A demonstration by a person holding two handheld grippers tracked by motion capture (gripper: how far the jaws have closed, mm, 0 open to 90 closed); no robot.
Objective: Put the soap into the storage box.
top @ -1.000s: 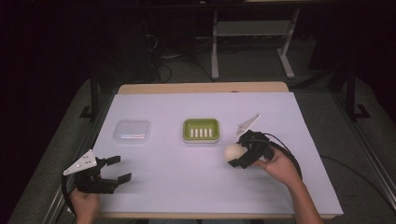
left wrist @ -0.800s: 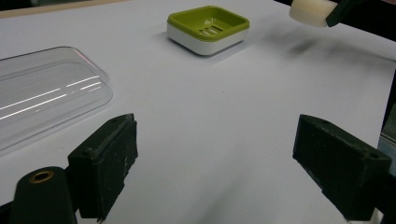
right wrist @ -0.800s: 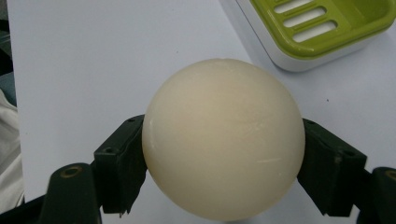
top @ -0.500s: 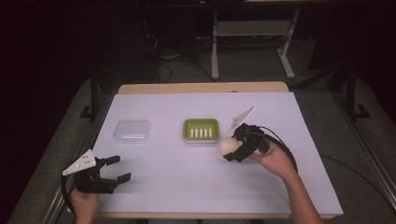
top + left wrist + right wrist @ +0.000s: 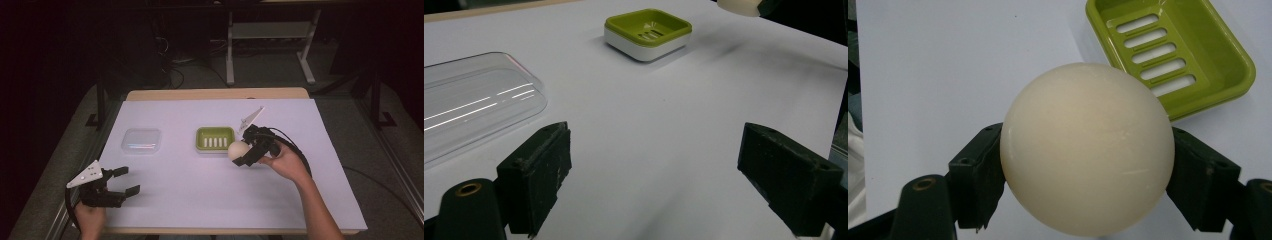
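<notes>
High view: right gripper (image 5: 246, 151) clamps the round soap (image 5: 238, 149) just beside the green soap dish (image 5: 215, 138); carry it over the dish centre before lowering. Left gripper view: left gripper (image 5: 654, 185) wide open, empty, near the clear lid (image 5: 474, 102). Right gripper view: pads grip the soap's sides; release low, it could roll.

I see the cream round soap (image 5: 238, 149), smooth and ball-shaped, pinched between the pads of my right gripper (image 5: 242, 152), held off the table just at four o'clock of the green soap dish (image 5: 215, 138), slotted and empty.
</notes>
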